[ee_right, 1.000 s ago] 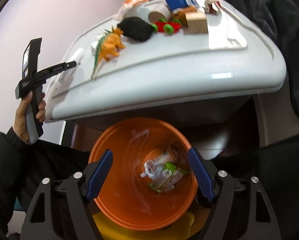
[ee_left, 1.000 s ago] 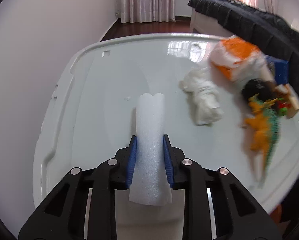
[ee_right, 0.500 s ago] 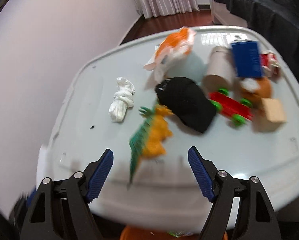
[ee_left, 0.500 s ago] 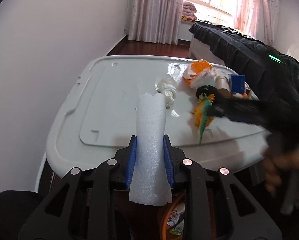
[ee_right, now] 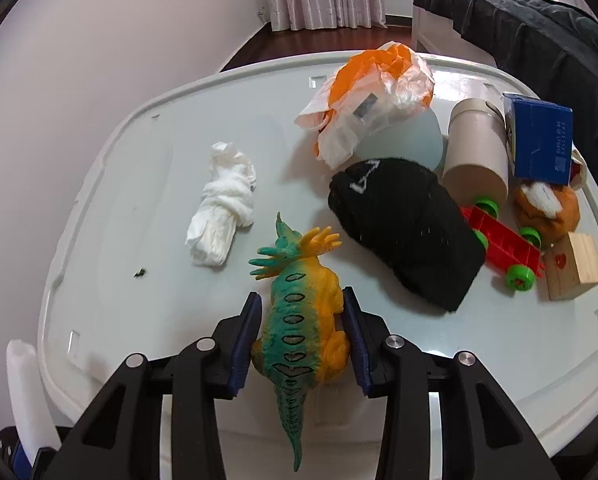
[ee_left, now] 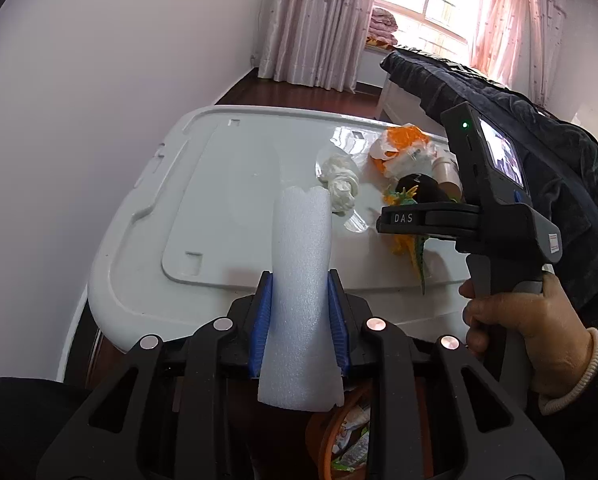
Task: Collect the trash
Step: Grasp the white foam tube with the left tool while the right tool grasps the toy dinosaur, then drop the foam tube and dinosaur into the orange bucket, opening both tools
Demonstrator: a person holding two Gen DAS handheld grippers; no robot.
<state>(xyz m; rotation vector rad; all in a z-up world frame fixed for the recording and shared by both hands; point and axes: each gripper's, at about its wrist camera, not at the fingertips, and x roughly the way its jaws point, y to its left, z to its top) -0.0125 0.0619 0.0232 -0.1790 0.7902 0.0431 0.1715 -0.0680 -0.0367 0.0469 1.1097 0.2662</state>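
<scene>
Right now my left claw (ee_left: pixel 299 312) is squeezing a white foam piece (ee_left: pixel 301 292) between its blue pads, the foam standing up past the fingertips and hanging out below them. Under it, at the near edge of the left view, an orange bin (ee_left: pixel 331 440) is showing with wrappers inside. I am holding the left claw just off the near left edge of the white table (ee_left: pixel 219 208).

My right claw (ee_right: pixel 303 320) is sitting narrowed around the body of a toy dinosaur (ee_right: pixel 303 320), one blue pad on each flank; the right pad is touching it, though I cannot tell whether the left one is pressing. The dinosaur is lying on the table (ee_right: pixel 147 184) near its near edge, tail pointing toward me over the rim.

Just left of the dinosaur's head a crumpled white tissue (ee_right: pixel 223 208) is lying on the table, and farther back an orange-and-white plastic bag (ee_right: pixel 371 96) is sitting bunched up. To the right of the dinosaur I am seeing a black cap (ee_right: pixel 407 228), a cardboard tube (ee_right: pixel 477 152), a blue box (ee_right: pixel 541 140), a red toy cart (ee_right: pixel 503 240), a wooden block (ee_right: pixel 575 266) and a brown plush toy (ee_right: pixel 547 208), all crowded together.
</scene>
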